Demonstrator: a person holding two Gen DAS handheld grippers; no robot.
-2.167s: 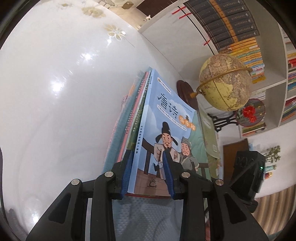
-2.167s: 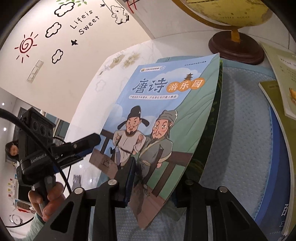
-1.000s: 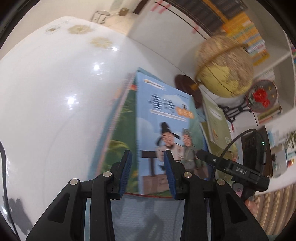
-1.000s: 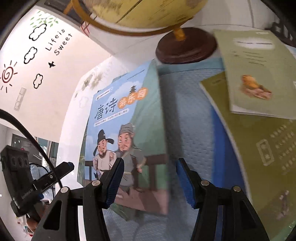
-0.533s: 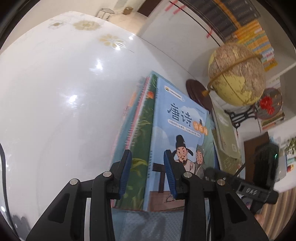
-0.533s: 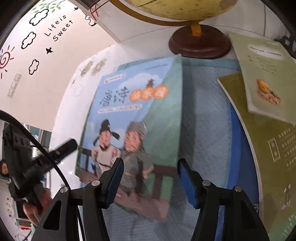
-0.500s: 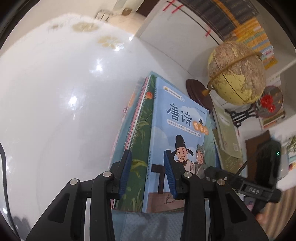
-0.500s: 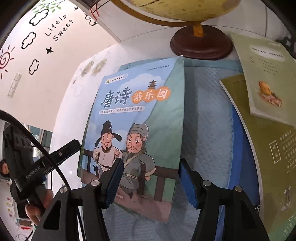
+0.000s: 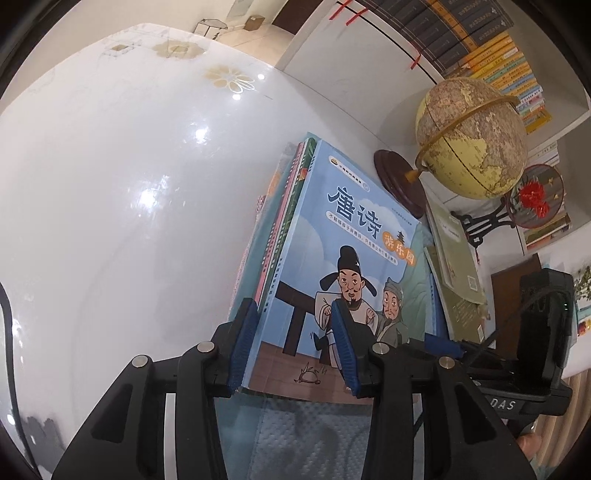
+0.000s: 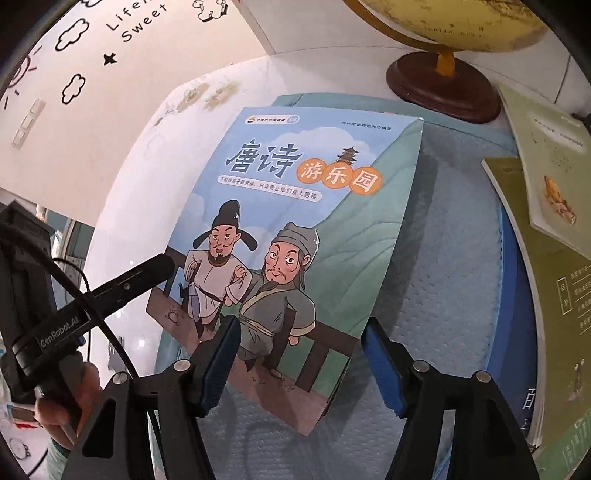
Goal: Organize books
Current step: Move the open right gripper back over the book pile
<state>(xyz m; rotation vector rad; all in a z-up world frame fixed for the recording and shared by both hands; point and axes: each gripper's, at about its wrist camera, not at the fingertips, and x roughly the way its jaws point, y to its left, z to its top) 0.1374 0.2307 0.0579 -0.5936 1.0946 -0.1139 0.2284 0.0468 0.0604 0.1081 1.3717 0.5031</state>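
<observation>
Books (image 9: 295, 236) | stacked beside globe (image 9: 471, 136) | left tool (image 9: 291, 347) opening astride spines | right tool (image 10: 299, 365) opening, empty

A home study or reading room.
Packed bookshelves (image 9: 491, 48), a globe (image 9: 471, 136), and cartoon wall stickers (image 10: 74, 33) surround a glossy white surface (image 9: 110, 184).
</observation>
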